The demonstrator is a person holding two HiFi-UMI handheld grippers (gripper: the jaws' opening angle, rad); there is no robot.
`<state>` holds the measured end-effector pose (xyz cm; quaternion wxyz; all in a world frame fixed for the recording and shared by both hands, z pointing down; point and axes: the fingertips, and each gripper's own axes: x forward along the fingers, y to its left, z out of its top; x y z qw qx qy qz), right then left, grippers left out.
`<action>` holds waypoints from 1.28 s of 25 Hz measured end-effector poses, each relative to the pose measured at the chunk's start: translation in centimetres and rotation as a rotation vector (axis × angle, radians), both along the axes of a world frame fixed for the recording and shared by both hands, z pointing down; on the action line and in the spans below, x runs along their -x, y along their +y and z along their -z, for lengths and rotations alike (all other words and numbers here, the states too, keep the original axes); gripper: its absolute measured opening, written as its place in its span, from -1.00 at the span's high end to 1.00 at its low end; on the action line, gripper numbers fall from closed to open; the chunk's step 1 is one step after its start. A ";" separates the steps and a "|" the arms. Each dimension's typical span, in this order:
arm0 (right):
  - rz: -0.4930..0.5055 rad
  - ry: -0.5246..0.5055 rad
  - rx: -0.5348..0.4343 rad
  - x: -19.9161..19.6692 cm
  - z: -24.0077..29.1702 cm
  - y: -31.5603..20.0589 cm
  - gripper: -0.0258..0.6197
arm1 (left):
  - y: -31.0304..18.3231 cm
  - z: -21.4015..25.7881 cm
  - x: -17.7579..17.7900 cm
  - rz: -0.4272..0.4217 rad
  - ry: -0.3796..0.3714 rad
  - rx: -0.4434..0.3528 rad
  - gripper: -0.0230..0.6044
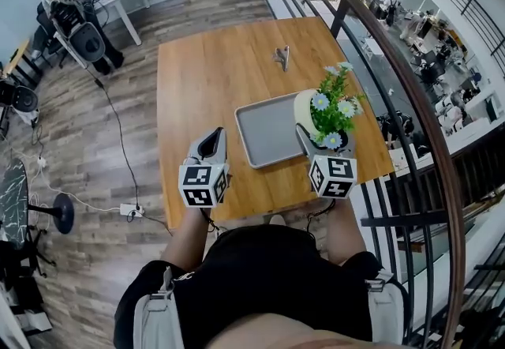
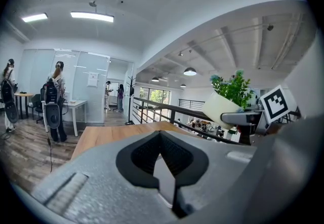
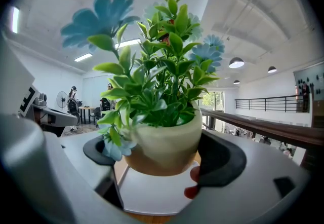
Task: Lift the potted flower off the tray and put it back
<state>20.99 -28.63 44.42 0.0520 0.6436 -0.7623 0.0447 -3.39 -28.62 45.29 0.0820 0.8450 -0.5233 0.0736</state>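
The right gripper [image 3: 162,159] has its fingers clamped on the potted flower [image 3: 164,137]; the cream pot sits squarely between the dark pads [image 3: 225,159], pressed from both sides, with green leaves and blue blooms rising above the fingertips; below the fingers and the pot's base lies the grey tray [image 3: 152,192], and the pot hangs clear of it, not touching; in the head view the pot looks tipped, its plant leaning to the person's right, over the right edge of the tray; the left gripper [image 2: 161,139] has its fingers brought together tip to tip, with nothing between them; it hovers over the wooden table [image 1: 205,79], just left of the tray's near corner and apart from the right gripper's fingers; well beyond both sets of fingertips, past the far side of the tray, a small metal object [image 1: 282,57] lies on the tabletop.
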 end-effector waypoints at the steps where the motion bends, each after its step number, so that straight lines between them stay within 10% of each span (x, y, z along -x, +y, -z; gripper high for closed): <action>1: 0.005 -0.001 -0.001 0.2 0.0 -0.2 -0.53 | 0.1 0.0 0.2 0.006 -0.001 0.000 0.89; 32: 0.162 0.042 0.191 9.5 -15.1 -10.7 -0.52 | 5.0 -0.9 12.3 0.385 -0.049 0.008 0.89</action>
